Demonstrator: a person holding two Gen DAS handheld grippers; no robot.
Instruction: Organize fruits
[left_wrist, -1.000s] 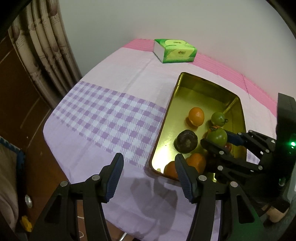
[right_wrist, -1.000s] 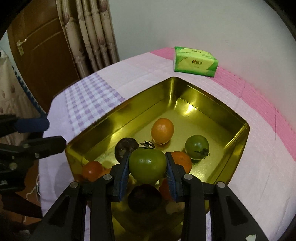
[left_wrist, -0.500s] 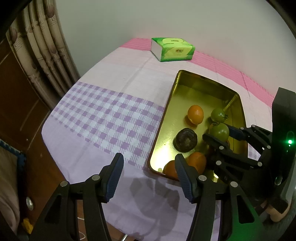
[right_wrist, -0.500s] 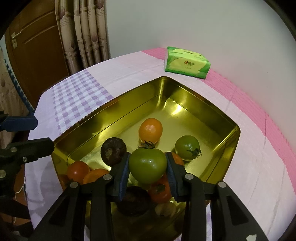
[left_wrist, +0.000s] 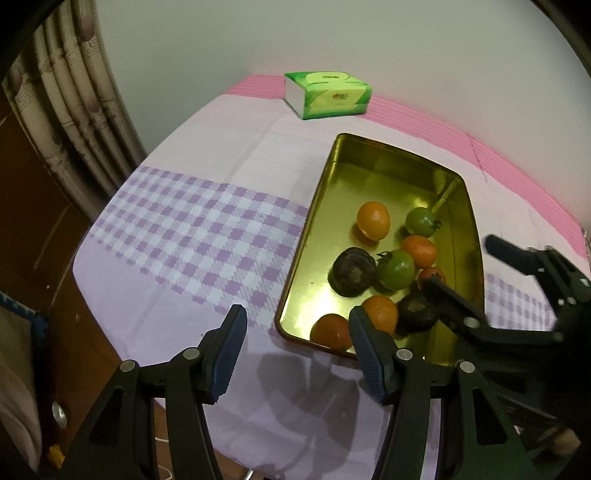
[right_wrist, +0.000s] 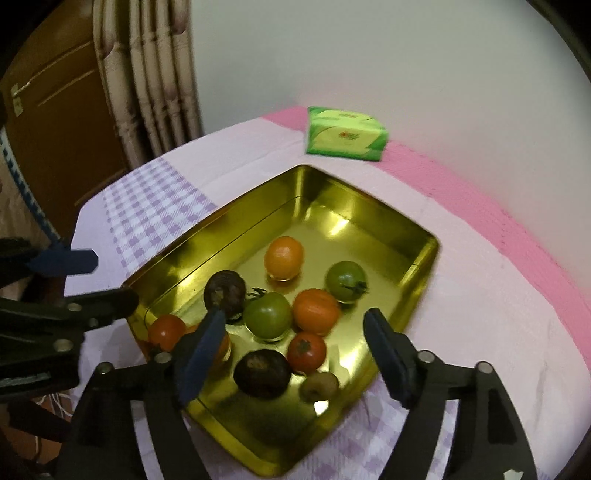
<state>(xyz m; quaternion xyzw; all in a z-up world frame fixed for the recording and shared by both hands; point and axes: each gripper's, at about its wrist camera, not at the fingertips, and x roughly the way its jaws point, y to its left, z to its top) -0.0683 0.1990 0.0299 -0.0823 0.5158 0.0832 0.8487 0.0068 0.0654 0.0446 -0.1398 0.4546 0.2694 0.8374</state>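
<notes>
Right tongs (right_wrist: 291, 354) spread wide, empty, low over the tray (right_wrist: 424, 266); left tongs (left_wrist: 295, 347) also released, over the surface (left_wrist: 184, 229) beside it. Green tomato (right_wrist: 267, 314) resting in the tray among oranges and dark fruit. Risk: bumping that round fruit with the near blue pad, setting neighbours rolling or scraping the tray wall.

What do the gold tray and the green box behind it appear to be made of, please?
The gold tray looks like thin polished metal, probably tin: its walls mirror the fruit and show bright glare spots. The green box seems to be a soft tissue pack in glossy plastic film, judging by its slightly rounded edges and printed sheen, though blur leaves that open.
</notes>
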